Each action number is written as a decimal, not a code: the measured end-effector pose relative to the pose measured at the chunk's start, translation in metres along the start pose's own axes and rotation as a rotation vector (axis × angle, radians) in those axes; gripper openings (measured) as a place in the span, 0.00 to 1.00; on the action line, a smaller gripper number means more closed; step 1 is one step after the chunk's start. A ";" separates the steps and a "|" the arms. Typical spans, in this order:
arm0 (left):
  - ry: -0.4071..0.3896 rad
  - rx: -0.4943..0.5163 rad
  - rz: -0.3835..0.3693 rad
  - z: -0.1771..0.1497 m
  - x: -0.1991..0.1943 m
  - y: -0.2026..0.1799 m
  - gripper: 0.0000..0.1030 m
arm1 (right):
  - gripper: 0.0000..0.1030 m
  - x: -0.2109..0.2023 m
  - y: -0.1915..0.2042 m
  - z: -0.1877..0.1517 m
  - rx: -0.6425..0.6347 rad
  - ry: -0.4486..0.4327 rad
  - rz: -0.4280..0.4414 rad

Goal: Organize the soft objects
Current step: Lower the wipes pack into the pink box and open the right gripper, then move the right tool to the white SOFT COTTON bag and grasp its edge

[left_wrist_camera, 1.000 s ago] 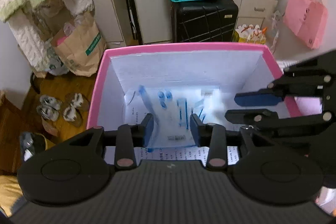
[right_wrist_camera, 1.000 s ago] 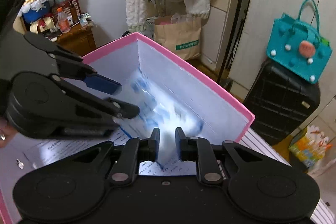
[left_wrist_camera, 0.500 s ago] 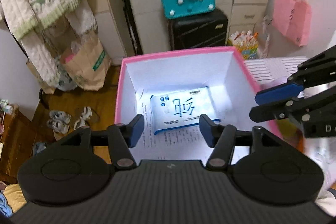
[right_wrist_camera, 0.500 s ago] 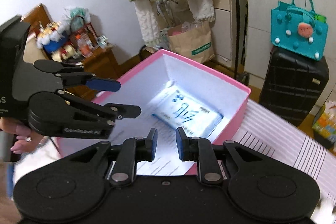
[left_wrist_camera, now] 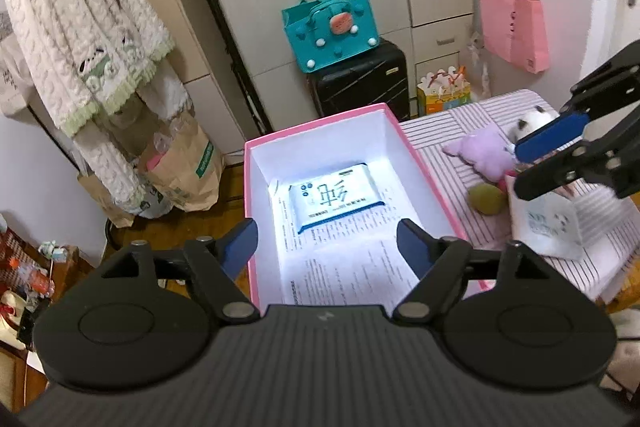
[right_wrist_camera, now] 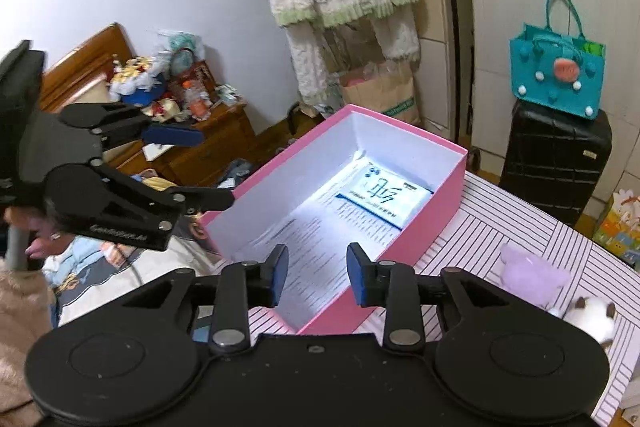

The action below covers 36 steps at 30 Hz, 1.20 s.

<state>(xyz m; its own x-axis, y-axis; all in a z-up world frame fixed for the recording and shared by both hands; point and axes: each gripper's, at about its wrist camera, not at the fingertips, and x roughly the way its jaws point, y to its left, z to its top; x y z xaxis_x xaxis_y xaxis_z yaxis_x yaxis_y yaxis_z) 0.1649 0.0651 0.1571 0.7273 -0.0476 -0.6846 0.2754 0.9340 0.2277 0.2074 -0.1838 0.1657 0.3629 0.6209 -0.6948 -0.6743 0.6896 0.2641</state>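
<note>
A pink box (left_wrist_camera: 420, 163) (right_wrist_camera: 436, 227) with a white inside stands on the striped table. A white and blue tissue pack (left_wrist_camera: 334, 195) (right_wrist_camera: 386, 197) lies flat at its far end on printed paper. My left gripper (left_wrist_camera: 328, 245) (right_wrist_camera: 192, 167) is open and empty above the box's near end. My right gripper (right_wrist_camera: 316, 273) (left_wrist_camera: 532, 167) is open and empty to the right of the box. A purple plush (left_wrist_camera: 478, 151) (right_wrist_camera: 532, 277), a white plush (left_wrist_camera: 532, 121) (right_wrist_camera: 590, 319), an olive ball (left_wrist_camera: 486, 199) and a second tissue pack (left_wrist_camera: 548, 223) lie on the table.
The striped tablecloth (left_wrist_camera: 448, 131) (right_wrist_camera: 492, 227) covers the table right of the box. Behind stand a black suitcase (left_wrist_camera: 360, 83) with a teal bag (left_wrist_camera: 330, 31), a paper bag (left_wrist_camera: 180, 167) on the floor, and a hanging cardigan (left_wrist_camera: 84, 31). A cluttered wooden cabinet (right_wrist_camera: 192, 131) stands at left.
The tissue pack dropped and now lies flat in the box. Both grippers rose and pulled back from the box, and both opened wider. The plush toys came into view.
</note>
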 end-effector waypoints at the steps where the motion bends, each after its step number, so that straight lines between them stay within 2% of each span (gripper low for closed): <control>1: -0.007 0.011 -0.004 -0.003 -0.006 -0.004 0.76 | 0.39 -0.008 0.003 -0.006 -0.005 -0.007 0.000; 10: -0.008 0.080 -0.081 -0.034 -0.017 -0.044 0.80 | 0.42 -0.048 0.006 -0.073 -0.007 -0.032 -0.064; 18: -0.004 0.087 -0.155 -0.050 -0.016 -0.074 0.81 | 0.45 -0.068 -0.015 -0.122 0.063 -0.055 -0.106; 21: -0.007 0.089 -0.203 -0.054 -0.014 -0.085 0.81 | 0.45 -0.069 -0.025 -0.139 0.097 -0.061 -0.109; 24: 0.012 0.081 -0.255 -0.056 -0.007 -0.095 0.81 | 0.45 -0.062 -0.028 -0.156 0.064 -0.053 -0.194; 28: 0.012 0.105 -0.251 -0.056 0.002 -0.110 0.81 | 0.45 -0.054 -0.037 -0.179 0.066 -0.042 -0.231; 31: 0.015 0.121 -0.275 -0.054 0.011 -0.121 0.81 | 0.48 -0.046 -0.049 -0.193 0.096 -0.037 -0.215; 33: 0.008 0.137 -0.302 -0.051 0.017 -0.129 0.80 | 0.55 -0.041 -0.060 -0.201 0.140 -0.045 -0.183; 36: -0.001 0.157 -0.335 -0.049 0.029 -0.145 0.80 | 0.57 -0.031 -0.072 -0.214 0.177 -0.056 -0.188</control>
<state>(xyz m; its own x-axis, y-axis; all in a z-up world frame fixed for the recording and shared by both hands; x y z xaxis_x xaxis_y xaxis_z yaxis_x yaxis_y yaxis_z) 0.1157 -0.0546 0.0705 0.5807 -0.3422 -0.7387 0.5917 0.8006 0.0943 0.1069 -0.3324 0.0256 0.5095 0.4919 -0.7060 -0.4704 0.8462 0.2502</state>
